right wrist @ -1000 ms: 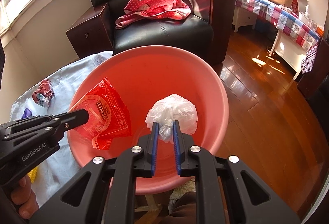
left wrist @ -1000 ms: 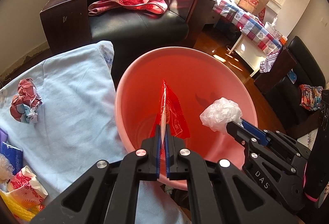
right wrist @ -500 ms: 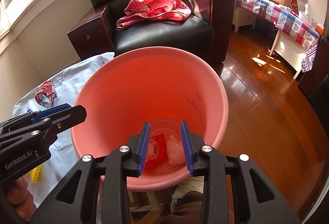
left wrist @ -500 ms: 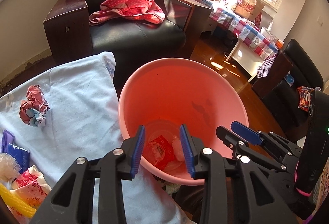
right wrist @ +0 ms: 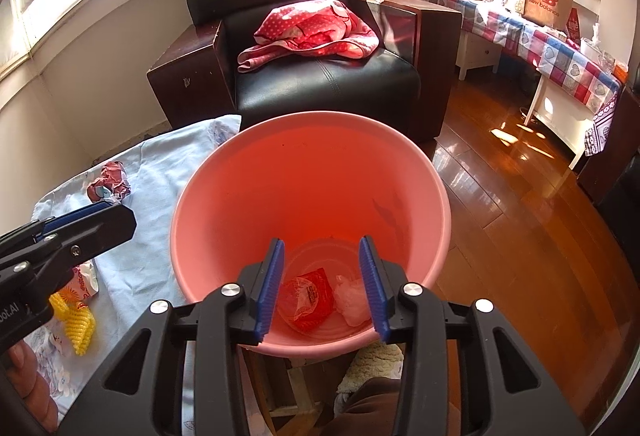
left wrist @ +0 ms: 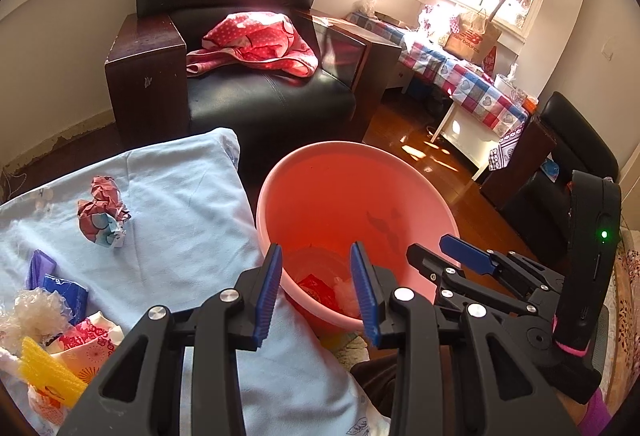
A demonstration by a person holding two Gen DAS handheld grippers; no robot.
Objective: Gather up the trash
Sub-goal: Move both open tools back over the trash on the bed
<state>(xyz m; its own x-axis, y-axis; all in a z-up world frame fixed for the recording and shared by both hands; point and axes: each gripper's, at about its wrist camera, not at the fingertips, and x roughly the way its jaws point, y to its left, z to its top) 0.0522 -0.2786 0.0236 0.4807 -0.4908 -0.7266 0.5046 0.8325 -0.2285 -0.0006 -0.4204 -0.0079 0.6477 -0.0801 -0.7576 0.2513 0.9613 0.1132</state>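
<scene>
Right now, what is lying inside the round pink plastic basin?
At the bottom of the pink basin lie a red plastic wrapper and a crumpled clear plastic bag. The near rim covers the nearest part.

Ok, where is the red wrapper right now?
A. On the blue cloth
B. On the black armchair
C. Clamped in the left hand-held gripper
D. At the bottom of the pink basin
D: the red wrapper lies at the bottom of the pink basin, beside the white plastic wad.
</scene>
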